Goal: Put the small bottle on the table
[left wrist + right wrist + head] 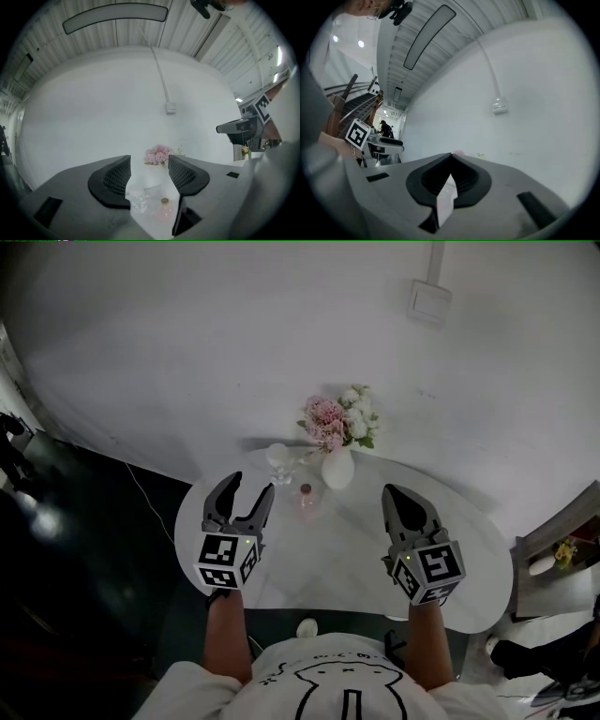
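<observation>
Left hand-held gripper (247, 493) is released, jaws wide apart, nothing held or touched; it hangs over the left part of the white rounded bench (356, 559). Right hand-held gripper (395, 495) is clenched, tips meeting with only a thin slit lower down, empty, over the bench's right part. The small pinkish bottle with a brown cap (306, 495) stands upright on the bench, between the clear glass (277, 457) and the white vase of pink and white flowers (337, 442), just ahead of the left jaws and apart from them. The left gripper view looks through the left hand-held gripper (149, 161): the bottle (164, 207) and glass (136, 199) sit low in the gap, the flowers (158, 154) behind, and the right hand-held gripper (239, 127) is at the right edge. The right gripper view shows the clenched right hand-held gripper (451, 157) against the white wall; no bottle there, only a sliver of pink flowers above the tips. That view also shows the left hand-held gripper (386, 144) at the left and a white wall box (500, 105). Only the head view shows the whole bench layout.
</observation>
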Motion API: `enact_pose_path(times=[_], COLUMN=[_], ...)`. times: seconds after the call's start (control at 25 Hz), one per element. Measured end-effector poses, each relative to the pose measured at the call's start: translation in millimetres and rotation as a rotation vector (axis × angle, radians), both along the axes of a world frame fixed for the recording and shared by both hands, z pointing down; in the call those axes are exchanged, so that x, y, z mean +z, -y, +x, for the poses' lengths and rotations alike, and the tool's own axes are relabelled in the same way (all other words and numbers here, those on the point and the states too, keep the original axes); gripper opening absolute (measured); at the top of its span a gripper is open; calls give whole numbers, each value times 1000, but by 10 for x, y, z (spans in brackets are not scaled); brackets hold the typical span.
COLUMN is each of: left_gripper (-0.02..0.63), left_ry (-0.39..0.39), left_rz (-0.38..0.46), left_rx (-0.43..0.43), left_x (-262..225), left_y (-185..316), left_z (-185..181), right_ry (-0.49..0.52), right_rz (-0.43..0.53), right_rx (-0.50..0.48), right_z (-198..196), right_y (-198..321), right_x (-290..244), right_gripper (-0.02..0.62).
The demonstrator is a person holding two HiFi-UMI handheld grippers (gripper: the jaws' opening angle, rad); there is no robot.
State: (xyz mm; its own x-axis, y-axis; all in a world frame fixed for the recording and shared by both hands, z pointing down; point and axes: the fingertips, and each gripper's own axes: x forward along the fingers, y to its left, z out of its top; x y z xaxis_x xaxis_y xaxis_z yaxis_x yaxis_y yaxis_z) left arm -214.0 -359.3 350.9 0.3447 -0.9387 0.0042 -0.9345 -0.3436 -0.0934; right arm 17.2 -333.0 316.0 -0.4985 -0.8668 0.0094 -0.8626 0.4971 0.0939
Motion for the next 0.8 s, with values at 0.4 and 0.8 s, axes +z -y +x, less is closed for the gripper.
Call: enact_pose_path(times=[0.4,0.8], left_gripper=[5,5], left_ry=[37,43], left_rz=[105,166], left_rx=[-47,-82], left_x=[-363,-569], left_y=[-149,-229], left_z=[-88,-191], right_ry=[-11,-27], right_rz=[91,116], right_rx=[34,53], right_z=[99,109], right_y=[-68,-126], right_x=[-293,-410], right_gripper=[-8,-9])
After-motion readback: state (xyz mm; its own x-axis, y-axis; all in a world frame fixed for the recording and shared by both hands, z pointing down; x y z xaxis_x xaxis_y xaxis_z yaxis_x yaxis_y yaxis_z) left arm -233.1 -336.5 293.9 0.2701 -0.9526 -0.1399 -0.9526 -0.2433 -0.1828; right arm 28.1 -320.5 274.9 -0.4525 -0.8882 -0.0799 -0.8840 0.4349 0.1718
